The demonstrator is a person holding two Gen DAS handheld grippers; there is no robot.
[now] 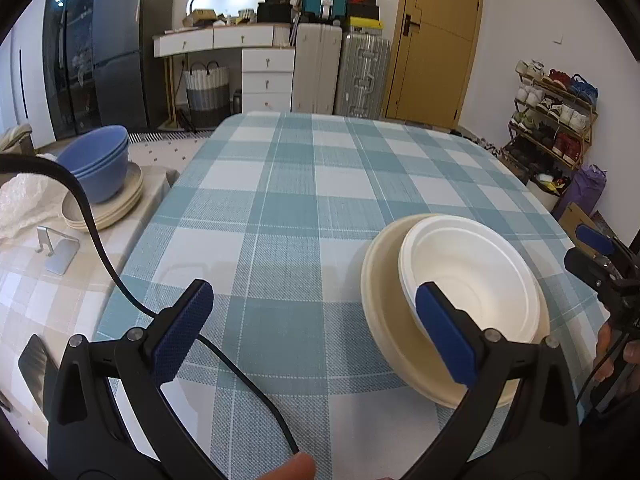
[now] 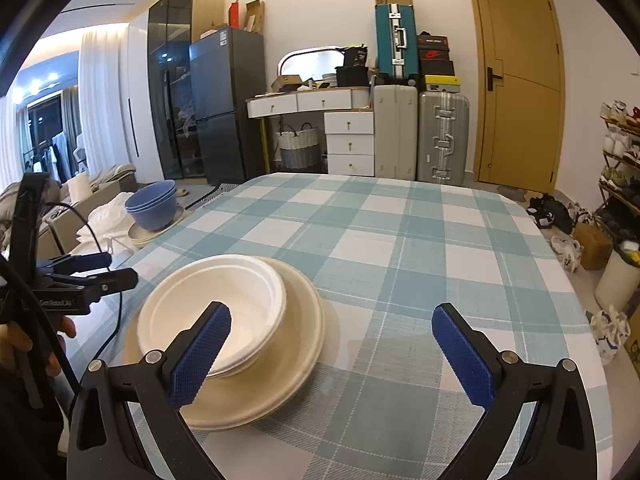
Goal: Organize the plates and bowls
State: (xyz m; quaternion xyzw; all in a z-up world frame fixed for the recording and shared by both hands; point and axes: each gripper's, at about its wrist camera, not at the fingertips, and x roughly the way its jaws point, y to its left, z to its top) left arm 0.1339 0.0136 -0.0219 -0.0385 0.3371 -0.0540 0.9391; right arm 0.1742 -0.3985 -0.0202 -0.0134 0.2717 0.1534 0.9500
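at the near edge of the surface, left tongs and right tongs both stand apart, holding nothing, level and aimed across the cloth, flanking the ware. between them a white bowl sits inside a cream plate. farther left, blue bowls rest nested on cream plates. this fits either a finished stack or one awaiting consolidation; the stage cannot be settled.

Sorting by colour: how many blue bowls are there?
3, it appears: the blue bowls are nested in one stack on the cream plates on the side table; more may be hidden inside.
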